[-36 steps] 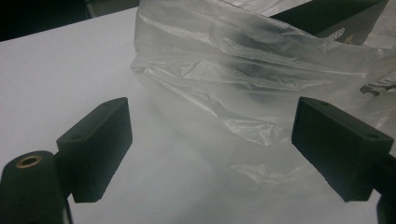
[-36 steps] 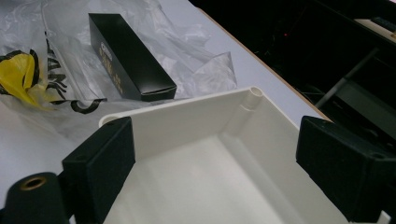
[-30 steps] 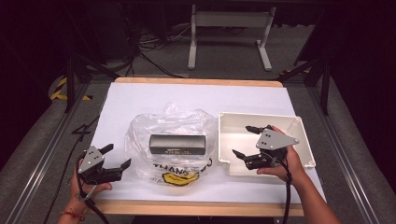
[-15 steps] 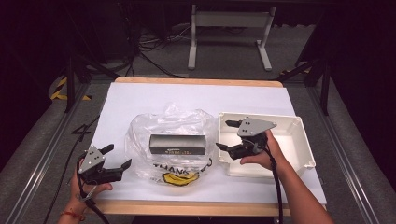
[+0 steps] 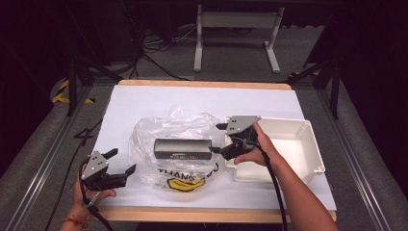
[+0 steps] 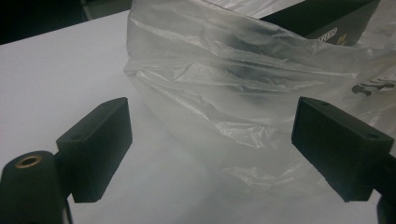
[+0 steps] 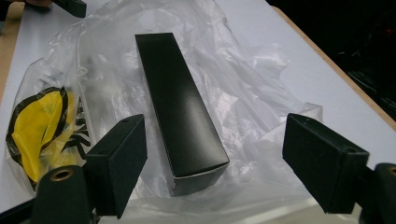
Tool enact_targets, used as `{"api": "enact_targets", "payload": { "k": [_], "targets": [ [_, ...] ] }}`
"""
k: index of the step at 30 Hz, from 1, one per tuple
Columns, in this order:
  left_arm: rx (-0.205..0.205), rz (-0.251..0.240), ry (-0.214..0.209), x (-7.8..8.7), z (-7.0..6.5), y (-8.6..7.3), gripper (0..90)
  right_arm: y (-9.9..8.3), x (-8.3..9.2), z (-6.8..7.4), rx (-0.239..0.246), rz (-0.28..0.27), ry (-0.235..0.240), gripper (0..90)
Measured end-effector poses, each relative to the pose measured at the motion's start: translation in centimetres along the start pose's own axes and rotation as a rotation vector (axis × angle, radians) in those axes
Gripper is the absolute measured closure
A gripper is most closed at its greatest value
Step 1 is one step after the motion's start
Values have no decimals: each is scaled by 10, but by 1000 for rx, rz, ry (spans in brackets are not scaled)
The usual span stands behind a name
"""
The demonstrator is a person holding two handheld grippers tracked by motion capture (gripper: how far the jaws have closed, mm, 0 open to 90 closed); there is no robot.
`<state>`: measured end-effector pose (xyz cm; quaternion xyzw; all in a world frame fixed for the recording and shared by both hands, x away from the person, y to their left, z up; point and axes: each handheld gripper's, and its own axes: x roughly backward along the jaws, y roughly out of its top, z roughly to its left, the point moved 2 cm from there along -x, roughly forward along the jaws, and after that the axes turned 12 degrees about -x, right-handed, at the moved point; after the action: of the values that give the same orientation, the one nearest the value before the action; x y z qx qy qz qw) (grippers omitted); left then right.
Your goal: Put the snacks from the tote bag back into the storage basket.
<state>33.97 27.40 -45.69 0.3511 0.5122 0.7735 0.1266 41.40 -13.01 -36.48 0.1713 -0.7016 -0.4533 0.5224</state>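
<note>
A long black box [image 5: 183, 149] lies lengthwise on a crumpled clear plastic bag [image 5: 159, 132] printed with a yellow face [image 5: 185, 184] at the middle of the white table. My right gripper [image 5: 218, 138] hovers open just off the box's right end. In the right gripper view the box [image 7: 180, 102] points toward the gap between the open jaws of that gripper [image 7: 215, 158], and nothing is held. My left gripper [image 5: 121, 161] rests open at the front left, a short way from the bag's left edge. In the left gripper view the bag [image 6: 224, 84] bulges ahead of the open left gripper [image 6: 215, 149].
A white rectangular tray [image 5: 293, 149] stands right of the bag, under my right hand. The white sheet covering the table [image 5: 202, 98] stretches to the far edge. The wooden front edge [image 5: 211, 214] runs along the near side. Dark floor and cables surround the table.
My right gripper has moved left from above the tray to the right end of the black box, still open. The left gripper has stayed put.
</note>
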Motion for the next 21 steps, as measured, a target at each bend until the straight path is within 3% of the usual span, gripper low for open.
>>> {"api": "enact_targets", "payload": {
  "k": [12,21],
  "targets": [
    [4,-4,-1,1,-1,0,133,7,-25,2,52,111,53,269],
    [3,-6,1,10,-10,-1,133,11,-41,-1,94,198,86,287]
  ]
}}
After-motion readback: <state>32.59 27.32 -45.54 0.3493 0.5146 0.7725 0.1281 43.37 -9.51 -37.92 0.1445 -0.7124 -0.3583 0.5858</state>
